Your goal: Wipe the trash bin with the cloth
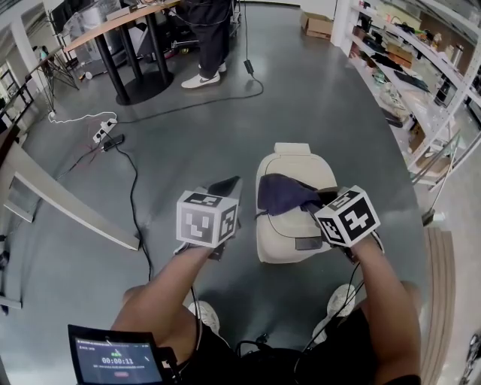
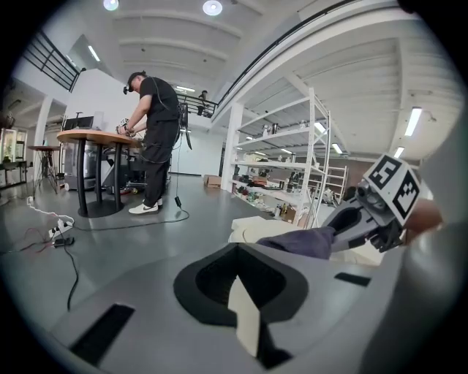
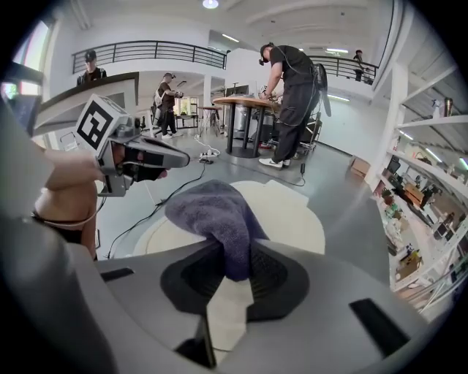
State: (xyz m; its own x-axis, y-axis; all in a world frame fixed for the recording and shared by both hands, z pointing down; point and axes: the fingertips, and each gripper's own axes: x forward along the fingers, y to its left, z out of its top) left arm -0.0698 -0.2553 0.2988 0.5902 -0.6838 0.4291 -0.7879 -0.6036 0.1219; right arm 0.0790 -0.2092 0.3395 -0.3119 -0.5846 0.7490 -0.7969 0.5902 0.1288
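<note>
A cream trash bin stands on the grey floor just ahead of my feet, its lid down. A dark purple cloth lies bunched on the lid. My right gripper is shut on the cloth's near edge; in the right gripper view the cloth runs from between the jaws of the right gripper onto the bin lid. My left gripper hovers left of the bin, shut and empty. The left gripper view shows its own closed jaws, the bin, the cloth and the right gripper.
A black cable and a power strip lie on the floor to the left. A white slanted board sits at far left. A person stands at a round table behind. Shelving lines the right side.
</note>
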